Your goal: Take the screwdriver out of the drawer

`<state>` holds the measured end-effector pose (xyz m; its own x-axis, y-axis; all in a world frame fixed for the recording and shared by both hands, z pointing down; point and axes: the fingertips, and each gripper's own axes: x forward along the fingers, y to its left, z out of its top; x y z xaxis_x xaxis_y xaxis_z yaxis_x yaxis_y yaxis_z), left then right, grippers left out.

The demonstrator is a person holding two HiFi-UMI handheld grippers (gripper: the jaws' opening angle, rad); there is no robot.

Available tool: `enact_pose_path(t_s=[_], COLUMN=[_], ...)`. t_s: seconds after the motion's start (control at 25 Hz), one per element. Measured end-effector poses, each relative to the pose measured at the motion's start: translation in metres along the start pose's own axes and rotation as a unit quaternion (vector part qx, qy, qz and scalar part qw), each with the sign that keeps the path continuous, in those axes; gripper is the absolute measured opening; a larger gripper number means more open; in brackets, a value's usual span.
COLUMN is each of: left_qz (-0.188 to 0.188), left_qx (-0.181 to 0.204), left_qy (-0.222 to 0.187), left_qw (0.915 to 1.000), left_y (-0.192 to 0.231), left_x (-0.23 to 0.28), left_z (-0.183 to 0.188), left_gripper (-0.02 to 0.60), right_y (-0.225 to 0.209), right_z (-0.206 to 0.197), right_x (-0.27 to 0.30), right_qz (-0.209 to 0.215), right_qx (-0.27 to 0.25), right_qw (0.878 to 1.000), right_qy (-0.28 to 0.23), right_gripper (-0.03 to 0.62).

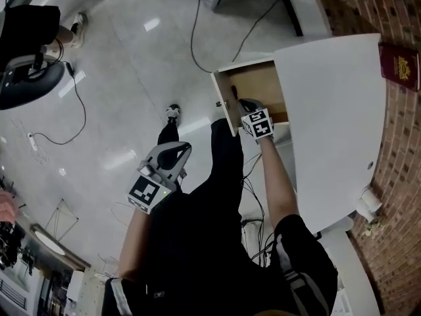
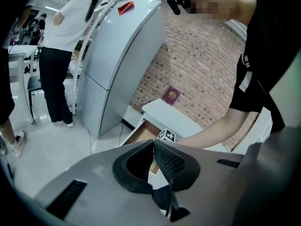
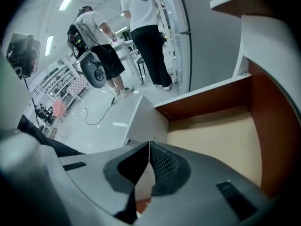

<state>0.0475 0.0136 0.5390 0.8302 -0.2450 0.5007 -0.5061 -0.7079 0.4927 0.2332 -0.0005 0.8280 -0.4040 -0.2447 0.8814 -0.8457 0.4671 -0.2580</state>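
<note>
The wooden drawer (image 1: 253,84) stands pulled out from under the white desk top (image 1: 335,124). My right gripper (image 1: 238,101) reaches down into it, its marker cube (image 1: 258,124) just above the drawer's edge. In the right gripper view its jaws (image 3: 149,146) are shut with nothing between them, over the bare tan drawer floor (image 3: 221,135). I cannot make out a screwdriver in any view. My left gripper (image 1: 185,148) hangs lower left, away from the drawer, over the person's dark trousers. Its jaws (image 2: 153,142) are shut and empty, pointing toward the drawer (image 2: 140,134).
A dark red booklet (image 1: 399,64) lies on the desk's far corner, against the brick wall (image 1: 401,196). Cables (image 1: 196,38) trail over the pale floor. A tall grey cabinet (image 2: 117,55) stands left of the desk. People stand farther off (image 2: 61,55) (image 3: 146,36).
</note>
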Motion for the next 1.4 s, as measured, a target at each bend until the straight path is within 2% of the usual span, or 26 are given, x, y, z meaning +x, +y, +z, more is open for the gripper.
enact_pose_path(t_s=[0.08,0.16,0.32,0.48,0.56,0.84,1.0,1.12,1.28,1.4], left_qz=[0.005,0.011,0.014,0.032,0.038,0.051,0.059,0.067,0.070,0.069], left_qx=[-0.009,-0.022,-0.027,-0.046,-0.056,-0.072,-0.080,-0.087,-0.101,-0.103], left_qy=[-0.001,-0.003,-0.005,0.011,0.017,0.025,0.029,0.035,0.036,0.037], left_qw=[0.9999,0.9997,0.9995,0.9984,0.9976,0.9958,0.9946,0.9933,0.9917,0.9916], left_y=[0.004,0.007,0.009,0.009,0.010,0.016,0.022,0.025,0.027,0.030], left_x=[0.002,0.004,0.007,0.002,0.000,-0.002,-0.003,-0.003,-0.003,-0.003], left_z=[-0.005,-0.008,-0.012,-0.025,-0.034,-0.052,-0.057,-0.063,-0.068,-0.070], left_gripper=[0.018,0.018,0.018,0.018,0.018,0.018,0.018,0.018,0.018,0.018], right_y=[-0.007,-0.011,-0.021,-0.024,-0.028,-0.041,-0.045,-0.041,-0.042,-0.042], right_z=[-0.004,-0.010,-0.021,-0.039,-0.046,-0.050,-0.054,-0.055,-0.057,-0.048], right_x=[0.017,0.032,0.058,0.082,0.089,0.104,0.111,0.114,0.112,0.115], right_qz=[0.008,0.014,0.025,0.053,0.060,0.082,0.097,0.130,0.151,0.146], right_qx=[-0.006,-0.013,-0.021,-0.007,-0.001,0.058,0.069,0.082,0.096,0.092], right_qw=[1.000,0.999,0.998,0.995,0.994,0.991,0.988,0.982,0.976,0.978], right_qy=[0.014,0.029,0.054,0.082,0.092,0.089,0.100,0.107,0.122,0.116], right_gripper=[0.060,0.102,0.129,0.197,0.210,0.210,0.193,0.147,0.157,0.160])
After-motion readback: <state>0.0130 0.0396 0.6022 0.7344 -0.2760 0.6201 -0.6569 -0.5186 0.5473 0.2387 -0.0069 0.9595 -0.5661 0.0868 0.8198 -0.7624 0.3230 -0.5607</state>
